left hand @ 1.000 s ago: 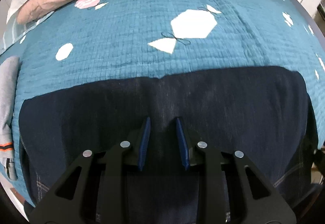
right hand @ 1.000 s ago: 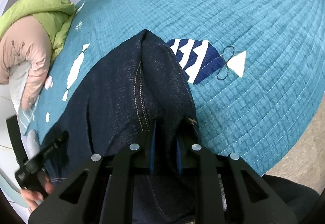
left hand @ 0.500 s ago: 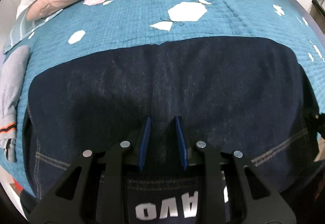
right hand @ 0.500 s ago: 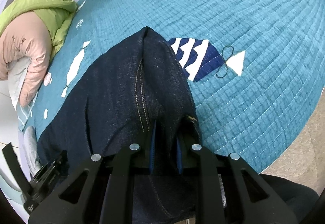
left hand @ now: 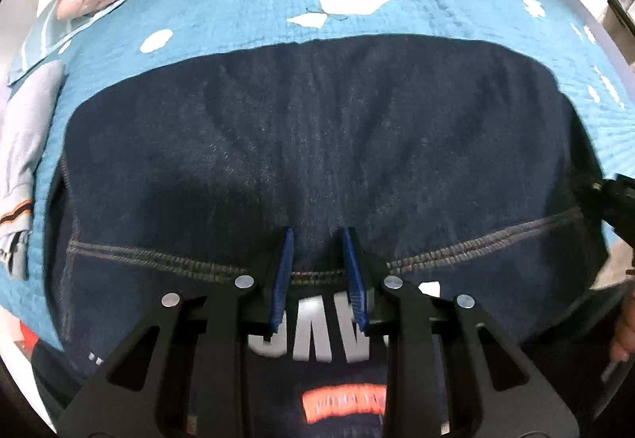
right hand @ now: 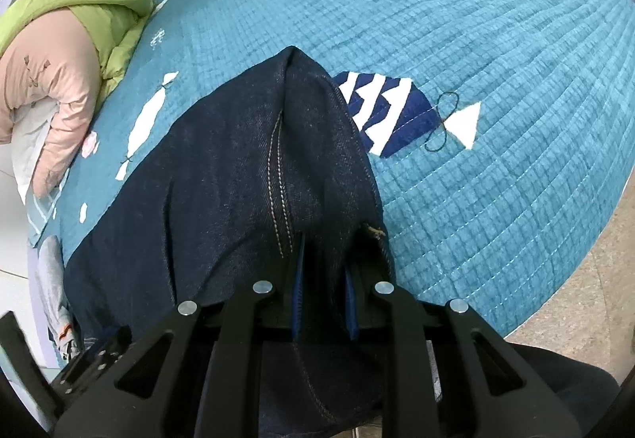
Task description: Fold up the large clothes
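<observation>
Now both grippers, left (left hand: 317, 271) and right (right hand: 323, 279), are pinching the dark jeans (left hand: 317, 144) narrowly, folding them over the quilt (right hand: 476, 41); next comes laying them flat.

Jeans (left hand: 317, 144) flat on quilt (left hand: 397, 21) (near edge); jackets (right hand: 59, 60) far left corner.

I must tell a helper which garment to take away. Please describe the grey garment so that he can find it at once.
Start from the teal quilt on the bed and find the dark denim garment spread on it. In the left wrist view, the grey garment lies at the quilt's left edge, beside the denim. Alone among its neighbours, it is pale grey with an orange stripe.
</observation>
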Demonstrator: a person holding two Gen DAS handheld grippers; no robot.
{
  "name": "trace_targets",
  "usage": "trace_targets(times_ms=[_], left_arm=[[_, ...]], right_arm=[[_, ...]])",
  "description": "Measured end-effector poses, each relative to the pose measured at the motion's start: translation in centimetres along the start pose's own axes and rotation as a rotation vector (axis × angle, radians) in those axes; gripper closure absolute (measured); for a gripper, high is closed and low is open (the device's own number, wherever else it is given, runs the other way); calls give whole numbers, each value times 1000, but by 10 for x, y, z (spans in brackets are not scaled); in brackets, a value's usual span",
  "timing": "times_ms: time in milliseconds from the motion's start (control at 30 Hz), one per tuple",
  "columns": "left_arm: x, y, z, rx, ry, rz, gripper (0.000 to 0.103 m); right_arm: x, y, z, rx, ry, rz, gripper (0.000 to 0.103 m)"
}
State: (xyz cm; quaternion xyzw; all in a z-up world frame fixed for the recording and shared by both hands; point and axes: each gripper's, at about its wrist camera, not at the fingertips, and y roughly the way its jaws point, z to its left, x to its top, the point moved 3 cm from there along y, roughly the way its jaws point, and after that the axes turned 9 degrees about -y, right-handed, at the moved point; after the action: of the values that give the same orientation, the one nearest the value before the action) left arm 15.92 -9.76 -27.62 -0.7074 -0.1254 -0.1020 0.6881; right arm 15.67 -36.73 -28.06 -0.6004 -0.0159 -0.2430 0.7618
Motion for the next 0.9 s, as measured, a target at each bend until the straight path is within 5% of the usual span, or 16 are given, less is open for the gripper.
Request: trace_targets(times_ms=[167,367,633,900], left_arm=[[3,0,-7,55,-15,-5,78],[-25,-25,9,-17,-27,78,78],[-44,-6,-4,54,44,-16,78],[-44,-7,10,-26,16,-14,78]], right_arm=[[-1,0,1,-7,-9,-6,86],[-1,0,-4,16,12,1,85],[1,8,3,-35,-22,24,78],[-1,8,-5,16,37,25,72]])
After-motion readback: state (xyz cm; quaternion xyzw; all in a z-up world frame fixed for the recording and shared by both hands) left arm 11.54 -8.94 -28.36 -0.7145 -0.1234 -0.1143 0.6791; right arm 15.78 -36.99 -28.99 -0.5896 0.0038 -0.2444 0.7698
